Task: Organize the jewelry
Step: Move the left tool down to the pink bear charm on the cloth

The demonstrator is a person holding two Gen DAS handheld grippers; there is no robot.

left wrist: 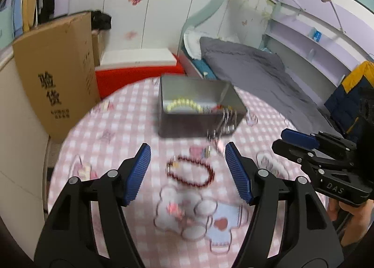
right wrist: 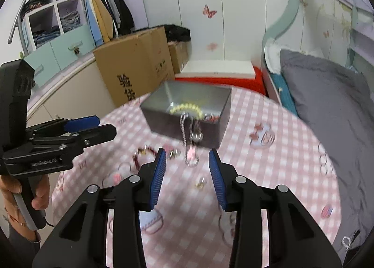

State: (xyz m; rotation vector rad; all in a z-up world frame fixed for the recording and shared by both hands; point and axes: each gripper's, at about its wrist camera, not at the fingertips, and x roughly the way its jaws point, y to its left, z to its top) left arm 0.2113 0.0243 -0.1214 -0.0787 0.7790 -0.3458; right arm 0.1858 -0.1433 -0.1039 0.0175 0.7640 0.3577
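Centrally, dark red bead bracelet (left wrist: 190, 171): oval loop flat on the table (left wrist: 116, 127), long axis running left-right, between the spread fingers of the left gripper (left wrist: 188, 169). Silver chain (right wrist: 187, 138): draped over near wall of metal box (right wrist: 210, 132), trailing toward right gripper (right wrist: 187, 169), fingers spread, empty. Yellow bead bracelet (right wrist: 187, 107): inside box

Bare pink checked tablecloth (right wrist: 280, 151) lies open at the centre and lower right of the right wrist view. The metal box (right wrist: 187, 113) blocks the upper centre, a silver chain (right wrist: 187, 141) draped over its near wall (blurred). At centre left the dark red bead bracelet (left wrist: 191, 172) lies flat. Cardboard box (right wrist: 135, 67) and grey bedding (right wrist: 327, 104) close the upper left and right.
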